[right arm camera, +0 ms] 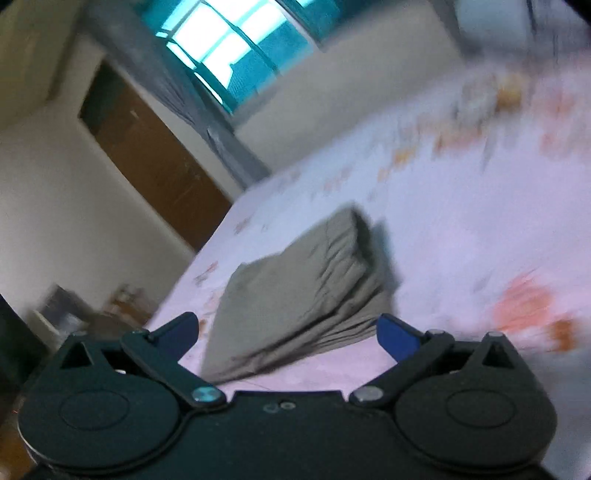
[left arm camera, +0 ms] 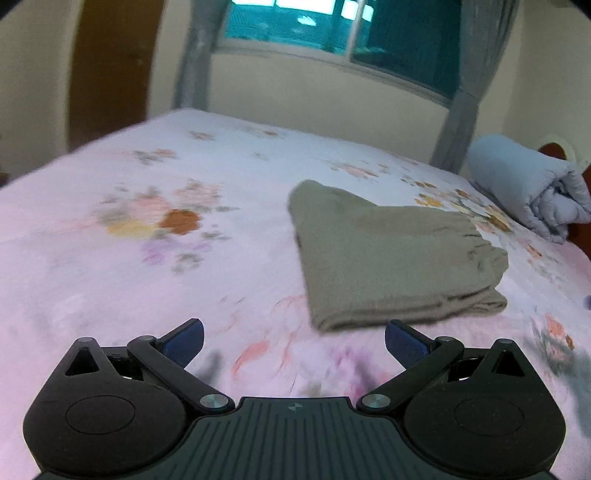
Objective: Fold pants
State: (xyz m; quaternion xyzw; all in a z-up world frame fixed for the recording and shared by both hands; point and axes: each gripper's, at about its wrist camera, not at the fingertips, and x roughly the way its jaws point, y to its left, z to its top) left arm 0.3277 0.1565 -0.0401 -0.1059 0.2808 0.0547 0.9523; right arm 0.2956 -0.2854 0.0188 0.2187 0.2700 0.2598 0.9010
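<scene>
Olive pants [left arm camera: 391, 258] lie folded in a neat stack on the flowered bed [left arm camera: 147, 258]. Left tool [left arm camera: 293, 345] and right tool [right arm camera: 288, 336] hover spread wide, empty. The soft, light cloth likely handles best gripped at its layered edges.

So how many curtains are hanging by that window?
2. One grey curtain hangs left of the window, reaching down behind the bed. The other curtain hangs on the window's right, tied in partway down. More fabric could be out of frame.
</scene>
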